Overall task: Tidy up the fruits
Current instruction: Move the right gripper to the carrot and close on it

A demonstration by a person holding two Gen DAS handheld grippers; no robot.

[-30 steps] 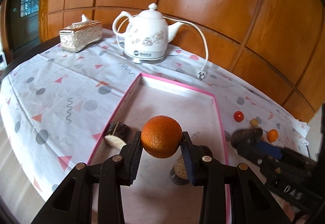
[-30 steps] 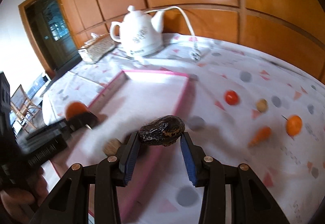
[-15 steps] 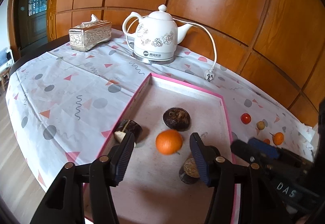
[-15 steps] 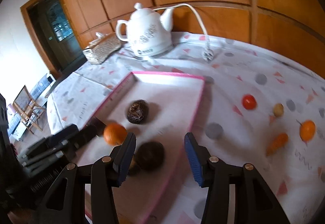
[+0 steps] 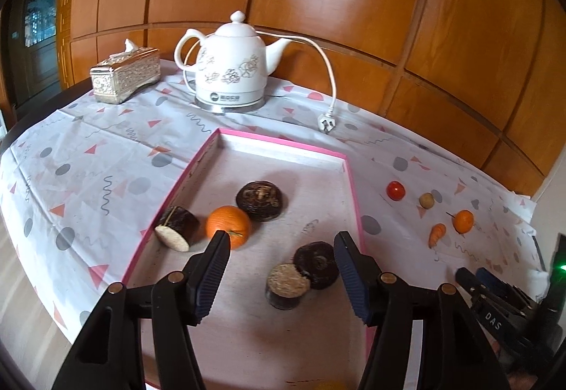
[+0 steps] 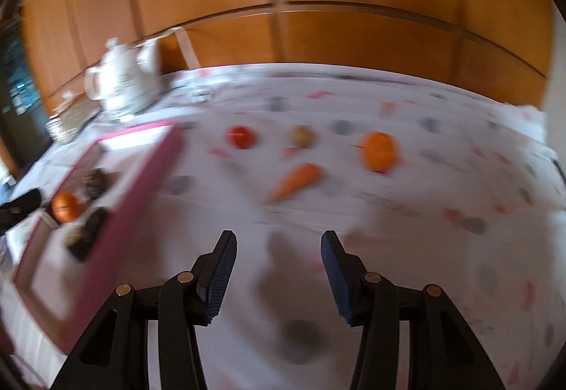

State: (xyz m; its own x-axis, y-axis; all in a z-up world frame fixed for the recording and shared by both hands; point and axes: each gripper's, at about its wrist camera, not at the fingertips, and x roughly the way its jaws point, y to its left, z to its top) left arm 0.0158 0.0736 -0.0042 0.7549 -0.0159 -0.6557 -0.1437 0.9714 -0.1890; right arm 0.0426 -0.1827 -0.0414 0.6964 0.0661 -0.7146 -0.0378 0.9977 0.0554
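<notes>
Resting in the pink tray (image 5: pixel 356 199), round glossy orange (image 5: pixel 228 226), green-stemmed

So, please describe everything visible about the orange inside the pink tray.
The orange is round, bright, with dimpled peel and a small green stem mark facing the camera. It rests on the floor of the pink tray, near its left wall, between a cut dark fruit and a round dark fruit. No gripper holds it.

Both grippers, left gripper (image 5: pixel 279 250) and right gripper (image 6: pixel 278 246): black plastic linkage arms, brass-coloured pivot screws, ribbed dark-blue finger pads (image 5: pixel 212 275).
</notes>
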